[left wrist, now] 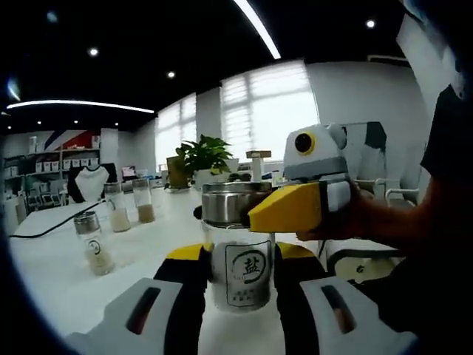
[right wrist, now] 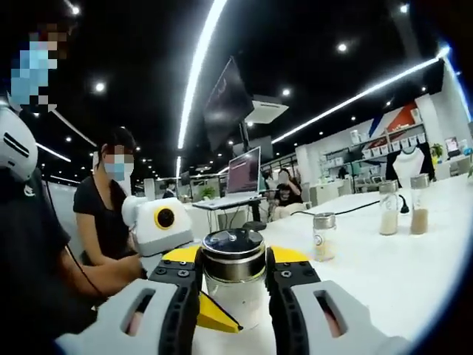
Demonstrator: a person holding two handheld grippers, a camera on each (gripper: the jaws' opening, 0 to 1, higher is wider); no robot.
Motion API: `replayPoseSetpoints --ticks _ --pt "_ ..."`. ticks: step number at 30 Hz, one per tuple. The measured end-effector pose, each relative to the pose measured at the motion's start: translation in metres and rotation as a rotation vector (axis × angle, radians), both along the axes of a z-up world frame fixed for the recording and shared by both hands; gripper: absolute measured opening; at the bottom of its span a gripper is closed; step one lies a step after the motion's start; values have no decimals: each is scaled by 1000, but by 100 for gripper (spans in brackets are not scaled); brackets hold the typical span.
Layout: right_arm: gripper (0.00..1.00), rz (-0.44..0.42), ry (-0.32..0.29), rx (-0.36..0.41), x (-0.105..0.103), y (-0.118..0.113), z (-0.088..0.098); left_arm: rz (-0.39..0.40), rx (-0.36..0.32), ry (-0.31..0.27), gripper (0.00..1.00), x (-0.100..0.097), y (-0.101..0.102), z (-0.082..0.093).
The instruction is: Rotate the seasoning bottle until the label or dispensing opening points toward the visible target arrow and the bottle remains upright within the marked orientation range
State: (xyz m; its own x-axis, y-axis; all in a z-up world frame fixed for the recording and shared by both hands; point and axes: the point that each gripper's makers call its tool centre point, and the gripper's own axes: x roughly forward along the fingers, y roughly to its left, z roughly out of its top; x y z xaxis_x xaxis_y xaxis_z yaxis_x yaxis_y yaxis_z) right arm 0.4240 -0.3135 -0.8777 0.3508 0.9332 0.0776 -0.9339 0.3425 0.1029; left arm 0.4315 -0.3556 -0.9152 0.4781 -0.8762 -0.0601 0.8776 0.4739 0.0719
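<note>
On the white table point(left wrist: 52, 274), three spare shakers point(left wrist: 94, 243) stand left. My left gripper point(left wrist: 242, 275) clamps the upright seasoning bottle point(left wrist: 242, 277) by its glass body, label facing me. My right gripper point(right wrist: 233, 285) pinches its steel cap point(right wrist: 233, 255).

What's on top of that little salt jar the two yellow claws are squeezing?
A shiny metal cap tops the seasoning bottle. The right gripper clamps the cap, the left gripper the glass body. Dispensing holes can't be made out from here.
</note>
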Motion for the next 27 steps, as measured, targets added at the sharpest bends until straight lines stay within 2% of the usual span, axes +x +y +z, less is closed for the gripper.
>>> replayPoseSetpoints --ticks 3,4,6,12,13,15,19,22,25,27 --pt "32 -49 -73 -9 3 3 5 52 -14 -6 37 5 1 4" --pt "32 -80 -80 -6 7 3 7 83 -26 -14 37 10 3 6" --pt "32 -140 -54 -9 14 3 6 141 -35 -14 37 17 7 6" --pt "32 -243 -82 -29 22 8 4 222 -53 -22 37 27 13 5" --pt "32 -258 -79 -30 23 8 4 247 -49 -25 37 29 14 4" --pt "32 -299 -69 -43 27 8 0 326 3 -60 37 36 20 1" --pt "32 -341 -77 -53 30 8 -2 409 41 -101 37 40 22 -1" --pt "31 -366 -53 -53 32 4 -4 418 55 -117 37 40 17 -3" --pt "31 -349 -21 -11 32 -4 1 337 18 -133 37 36 12 3" --pt "30 -304 -6 11 30 -6 6 296 -2 -139 37 33 12 7"
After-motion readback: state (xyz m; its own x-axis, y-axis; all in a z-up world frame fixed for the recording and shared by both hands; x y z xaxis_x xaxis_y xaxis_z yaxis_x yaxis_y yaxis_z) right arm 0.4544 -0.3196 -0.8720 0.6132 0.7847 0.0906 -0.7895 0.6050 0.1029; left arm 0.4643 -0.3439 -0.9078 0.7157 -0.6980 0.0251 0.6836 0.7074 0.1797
